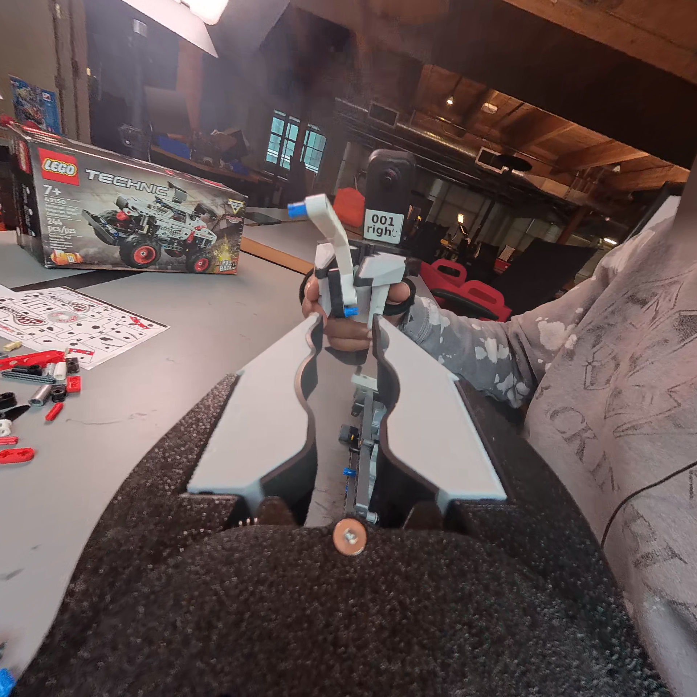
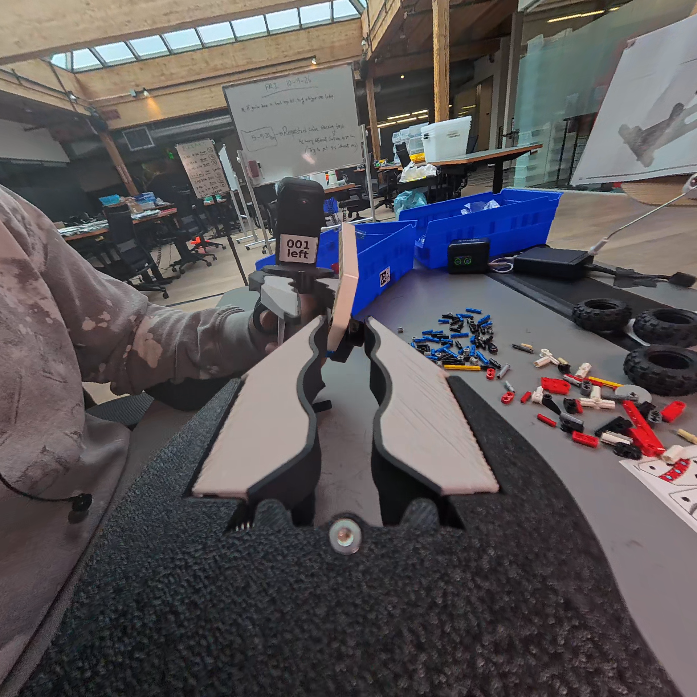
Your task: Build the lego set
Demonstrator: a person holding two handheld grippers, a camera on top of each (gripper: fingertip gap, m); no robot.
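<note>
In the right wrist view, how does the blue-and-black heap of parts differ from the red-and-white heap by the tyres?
The blue-and-black heap is small pins, tightly bunched; the red-and-white heap holds bigger, mixed pieces, spread wider. The blue-and-black heap lies farther off, toward the blue bins; the red-and-white heap lies nearer, beside the tyres. Both lie loose on the grey table.

printed writing runs across the front of the set box [image 1: 124,215] on the desk [image 1: 211,301]. a white label [image 1: 383,226] sits under the camera on the right gripper [image 1: 349,275]. its match [image 2: 298,249] is on the left gripper. handwriting fills the big whiteboard [image 2: 294,124] and the small one [image 2: 201,168]. a square code sticker [image 2: 384,276] marks the blue bin [image 2: 381,256].
</note>
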